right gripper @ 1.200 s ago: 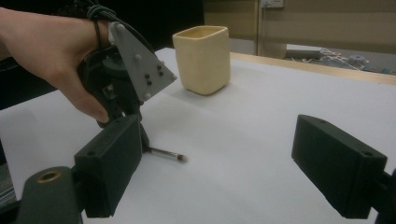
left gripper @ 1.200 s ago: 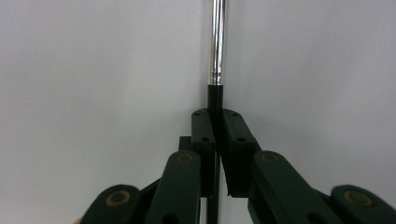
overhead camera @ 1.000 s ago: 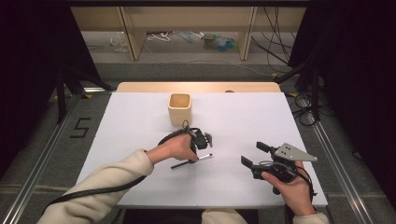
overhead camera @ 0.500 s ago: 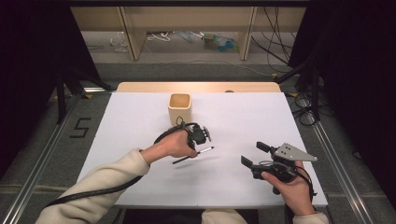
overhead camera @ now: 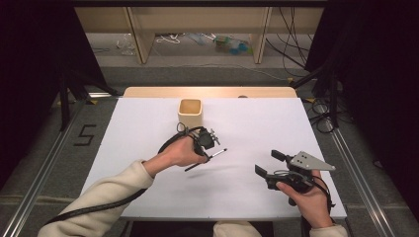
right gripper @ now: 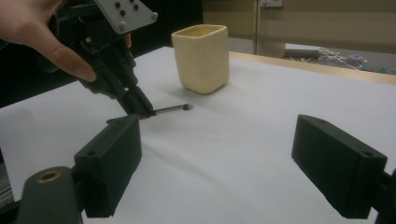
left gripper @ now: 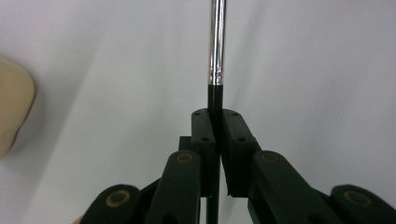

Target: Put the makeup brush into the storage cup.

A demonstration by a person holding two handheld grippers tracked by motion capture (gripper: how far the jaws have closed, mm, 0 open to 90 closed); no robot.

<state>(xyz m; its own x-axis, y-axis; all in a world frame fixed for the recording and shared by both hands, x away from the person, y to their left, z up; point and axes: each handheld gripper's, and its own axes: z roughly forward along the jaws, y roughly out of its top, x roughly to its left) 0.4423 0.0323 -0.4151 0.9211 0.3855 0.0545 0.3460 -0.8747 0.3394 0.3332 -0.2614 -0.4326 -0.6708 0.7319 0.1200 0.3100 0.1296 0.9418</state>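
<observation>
White table [overhead camera: 148, 123]; brush [overhead camera: 215, 156] handle seemingly hidden within jaws.

So over the last second your left gripper [overhead camera: 210, 155] went from having the brush [overhead camera: 206, 160] down on the table [overhead camera: 148, 118] to lifting it clear, and it's drifted a bit up the table toward the cup [overhead camera: 190, 111], brush tilting more.

The left gripper [overhead camera: 209, 151], near the white tabletop's middle, has its jaws clamped together; the right gripper [overhead camera: 271, 164], near the front-right corner, gapes wide.
</observation>
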